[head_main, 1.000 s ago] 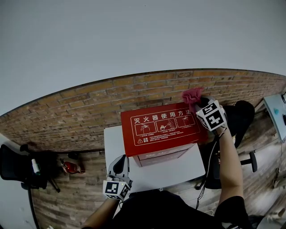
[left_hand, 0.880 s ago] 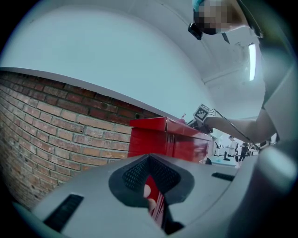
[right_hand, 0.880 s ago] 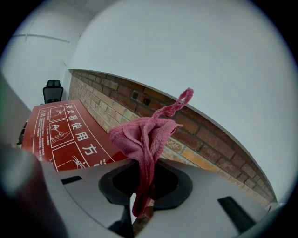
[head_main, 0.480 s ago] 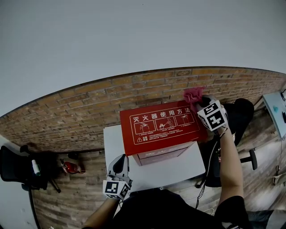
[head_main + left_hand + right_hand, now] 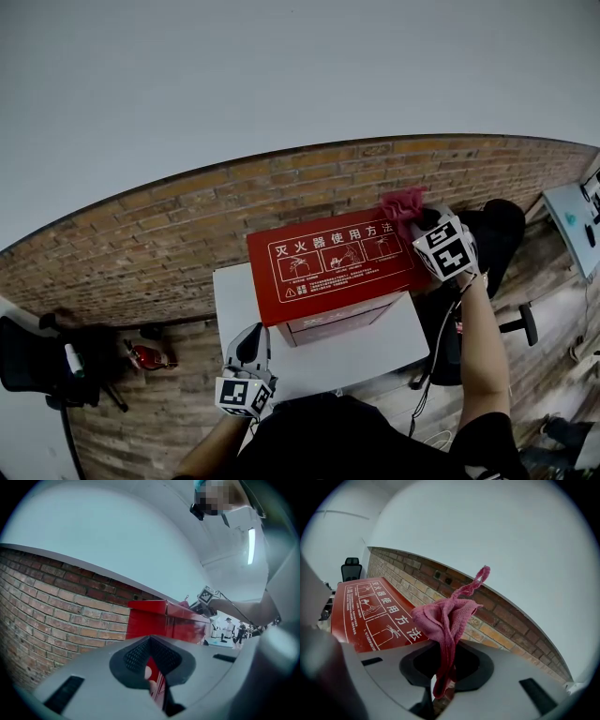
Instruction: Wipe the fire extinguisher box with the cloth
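Observation:
The red fire extinguisher box (image 5: 328, 267) with white printed instructions on its top stands on a white table (image 5: 361, 352). My right gripper (image 5: 424, 223) is at the box's far right corner, shut on a pink cloth (image 5: 403, 203) that bunches up above the jaws. In the right gripper view the cloth (image 5: 446, 618) sticks out of the right gripper (image 5: 447, 660), with the box top (image 5: 370, 613) to its left. My left gripper (image 5: 248, 349) rests low at the table's near left with nothing in it. In its own view the left gripper (image 5: 151, 641) is shut and points at the box's side (image 5: 159, 619).
A brick wall (image 5: 187, 225) runs behind the table. A black office chair (image 5: 37, 361) and a small red object (image 5: 145, 354) are at the left. Another black chair (image 5: 497, 234) stands right of the box, and a light desk (image 5: 574, 225) is at the far right.
The right gripper with the cloth has stayed by the box's far right corner, dropping only slightly. The left gripper has not moved.

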A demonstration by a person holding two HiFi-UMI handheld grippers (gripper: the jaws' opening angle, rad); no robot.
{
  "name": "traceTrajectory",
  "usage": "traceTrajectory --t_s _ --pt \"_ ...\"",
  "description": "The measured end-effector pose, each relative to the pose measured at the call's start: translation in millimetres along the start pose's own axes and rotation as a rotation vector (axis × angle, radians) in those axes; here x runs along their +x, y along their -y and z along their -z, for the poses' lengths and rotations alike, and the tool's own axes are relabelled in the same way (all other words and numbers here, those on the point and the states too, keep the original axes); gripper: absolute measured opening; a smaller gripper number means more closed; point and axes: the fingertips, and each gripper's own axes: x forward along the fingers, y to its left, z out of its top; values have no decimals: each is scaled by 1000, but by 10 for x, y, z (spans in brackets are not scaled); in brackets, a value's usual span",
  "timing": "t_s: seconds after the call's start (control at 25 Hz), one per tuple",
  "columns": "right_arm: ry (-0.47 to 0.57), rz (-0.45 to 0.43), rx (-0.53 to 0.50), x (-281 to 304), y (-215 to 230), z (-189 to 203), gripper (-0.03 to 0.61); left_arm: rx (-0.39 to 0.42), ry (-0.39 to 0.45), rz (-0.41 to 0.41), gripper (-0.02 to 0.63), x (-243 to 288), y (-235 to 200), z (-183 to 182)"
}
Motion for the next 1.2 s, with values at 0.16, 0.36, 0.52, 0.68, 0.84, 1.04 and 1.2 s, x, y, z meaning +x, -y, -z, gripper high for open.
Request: traceTrajectory --t_s 0.16,0.36,0.52,0.68,0.84,1.04,1.2 --pt "-3 14 8 -77 -31 70 69 -6 -9 16 34 -43 7 33" --pt "-13 22 15 -169 -71 103 69 -7 -6 31 34 -76 11 26" --pt "-28 25 18 -213 -111 131 69 0 -8 40 34 -99 2 25" --pt "-34 29 24 -240 -128 151 69 2 -12 48 34 -106 -15 13" --pt "-37 36 22 -256 -144 144 69 -3 -18 52 34 -124 -22 16" --pt "-43 40 4 -242 -211 82 69 2 -15 51 34 -146 -63 -16" --pt "-44 32 -5 -238 -304 15 69 5 -6 47 34 -174 -109 -32"
